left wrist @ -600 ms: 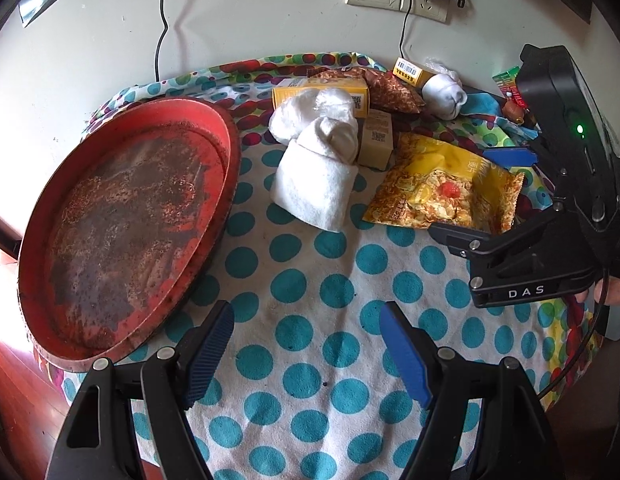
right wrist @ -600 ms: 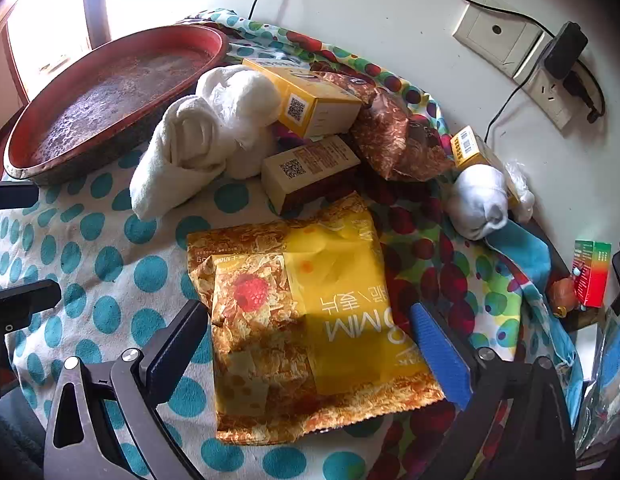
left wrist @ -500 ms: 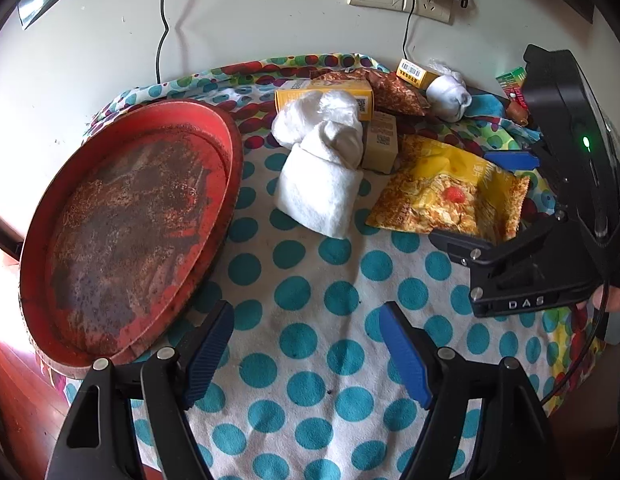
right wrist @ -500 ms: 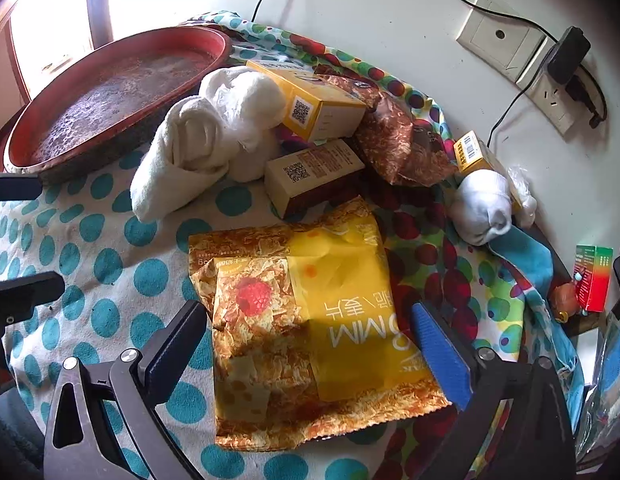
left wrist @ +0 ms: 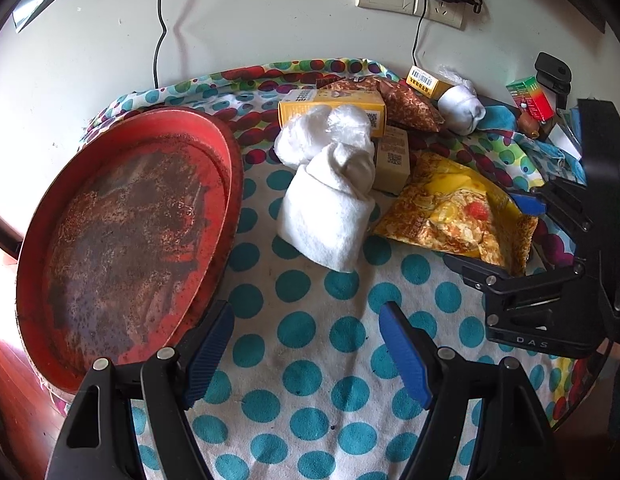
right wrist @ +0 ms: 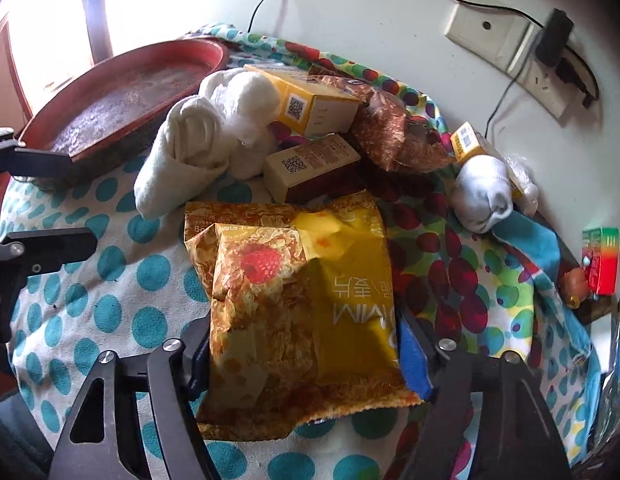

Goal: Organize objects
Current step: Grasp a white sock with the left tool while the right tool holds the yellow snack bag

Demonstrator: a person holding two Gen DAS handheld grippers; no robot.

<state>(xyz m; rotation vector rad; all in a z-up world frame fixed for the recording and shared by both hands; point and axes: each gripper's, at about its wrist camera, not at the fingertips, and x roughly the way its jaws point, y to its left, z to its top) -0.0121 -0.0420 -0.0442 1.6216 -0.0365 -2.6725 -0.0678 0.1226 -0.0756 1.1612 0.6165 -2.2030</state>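
A yellow snack bag (right wrist: 294, 280) lies on the dotted cloth, and my right gripper (right wrist: 306, 344) is shut on it, pads against both long sides, the foil buckled. In the left wrist view the same bag (left wrist: 449, 212) sits between the right gripper's fingers (left wrist: 525, 204). My left gripper (left wrist: 306, 344) hangs open over bare cloth beside the worn red tray (left wrist: 122, 232), with nothing between its fingers. A rolled white towel (left wrist: 329, 208) lies between tray and bag.
Behind the towel are a yellow box (left wrist: 341, 100), a beige box (left wrist: 393, 156), a brown packet (left wrist: 405, 104), a white sock ball (left wrist: 461, 108) and a red-green carton (left wrist: 529, 96). The wall with a socket and cables is close behind. The table edge falls off at the front.
My right gripper has come down over the yellow bag and its jaws have narrowed onto the bag's sides. The left gripper stays open and has barely shifted.
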